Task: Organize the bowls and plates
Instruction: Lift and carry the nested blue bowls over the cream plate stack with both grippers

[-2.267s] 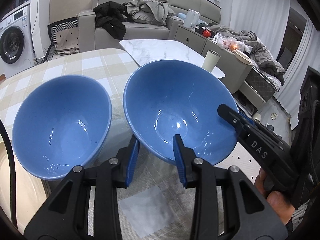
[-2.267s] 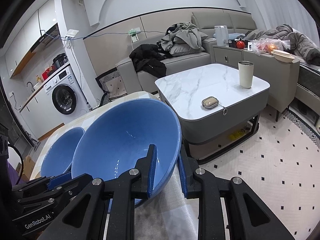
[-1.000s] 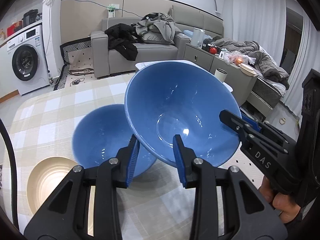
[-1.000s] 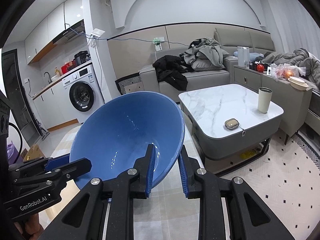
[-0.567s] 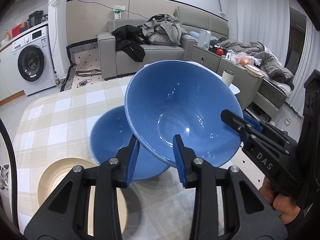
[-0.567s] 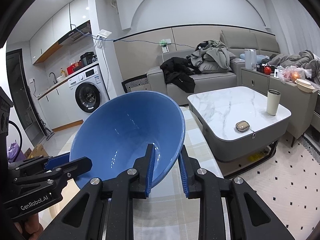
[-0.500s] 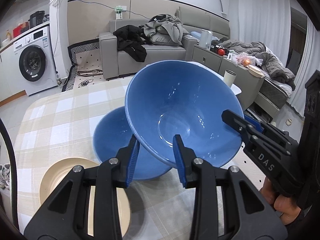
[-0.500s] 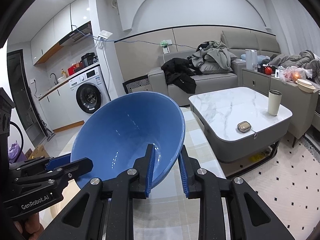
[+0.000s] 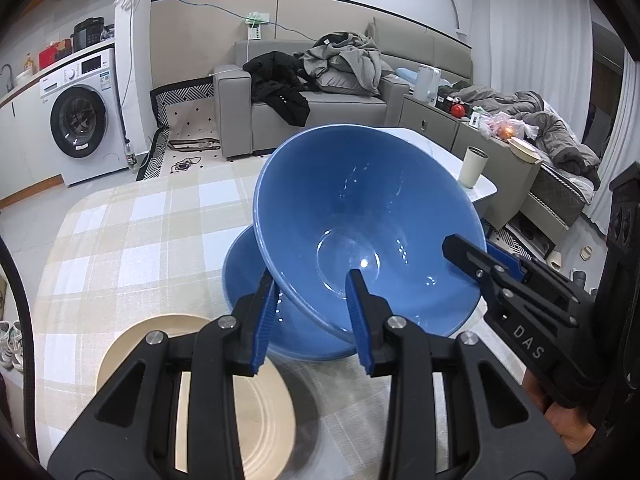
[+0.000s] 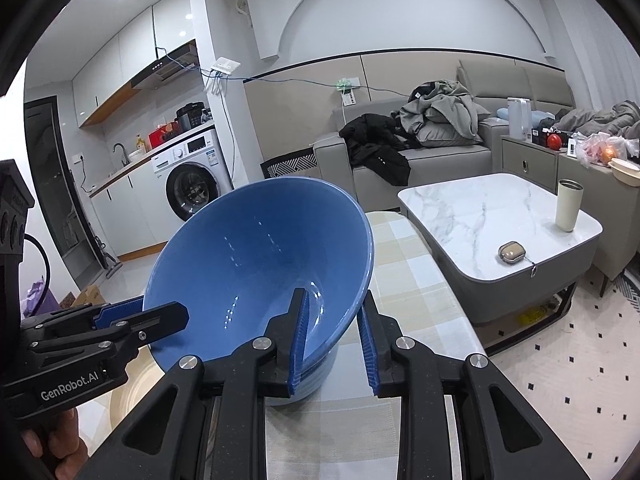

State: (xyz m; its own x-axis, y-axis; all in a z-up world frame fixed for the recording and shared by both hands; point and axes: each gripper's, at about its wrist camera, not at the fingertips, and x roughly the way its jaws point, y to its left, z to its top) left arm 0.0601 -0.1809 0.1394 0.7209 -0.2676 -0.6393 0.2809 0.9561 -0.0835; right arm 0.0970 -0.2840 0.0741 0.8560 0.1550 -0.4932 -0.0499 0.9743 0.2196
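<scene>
A large blue bowl [image 9: 360, 208] hangs tilted above the table, gripped at two sides of its rim. My left gripper [image 9: 312, 312] is shut on the near rim, one finger inside the bowl and one under it. My right gripper [image 10: 332, 344] is shut on the right rim and shows in the left wrist view as the right gripper [image 9: 480, 256]. Partly under the held bowl, a second blue bowl [image 9: 248, 280] rests on the checked tablecloth [image 9: 140, 240]. A cream plate [image 9: 200, 392] lies in front of it, below my left gripper's fingers. The held bowl [image 10: 256, 264] hides most of the lower bowl [image 10: 316, 376].
A marble coffee table [image 10: 480, 216] with a cup [image 10: 568, 208] and a small case [image 10: 510, 252] stands just beyond the table's right edge. A sofa [image 9: 320, 108] with clothes and a washing machine [image 9: 80, 120] lie farther back.
Both grippers have carried the held bowl sideways, so it now sits over the second bowl. The cream plate has come further into the left wrist view.
</scene>
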